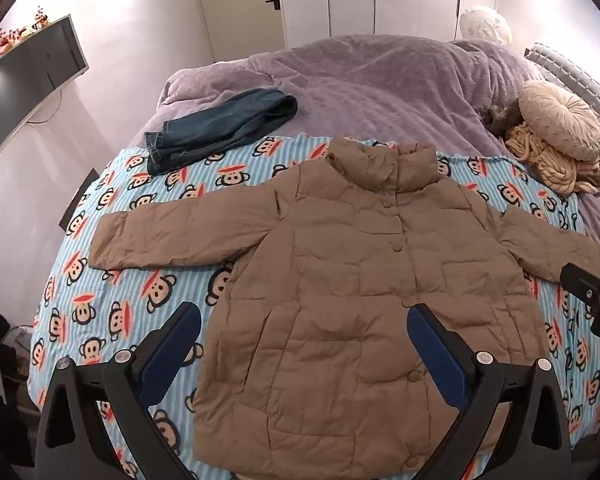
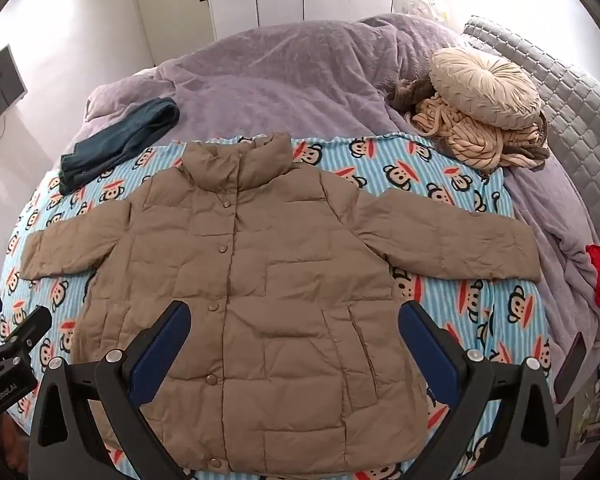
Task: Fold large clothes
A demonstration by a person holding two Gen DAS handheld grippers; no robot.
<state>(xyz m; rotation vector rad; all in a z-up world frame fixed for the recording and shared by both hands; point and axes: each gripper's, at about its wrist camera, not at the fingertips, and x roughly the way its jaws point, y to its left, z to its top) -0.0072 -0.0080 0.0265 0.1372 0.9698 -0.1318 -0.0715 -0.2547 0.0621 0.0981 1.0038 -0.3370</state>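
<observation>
Above the near hem of the tan quilted puffer jacket (image 1: 340,280), the left gripper (image 1: 304,320) tilts steeply downward, jaws spread wide and holding nothing. Beside it the right gripper (image 2: 296,320) hangs over the same jacket, equally wide and empty. This jacket lies flat, buttoned, sleeves outstretched, on a blue striped monkey-print blanket (image 1: 100,280) across the bed. Its lower hem is partly hidden behind the black gripper frames; fisheye edges cut off the room.
</observation>
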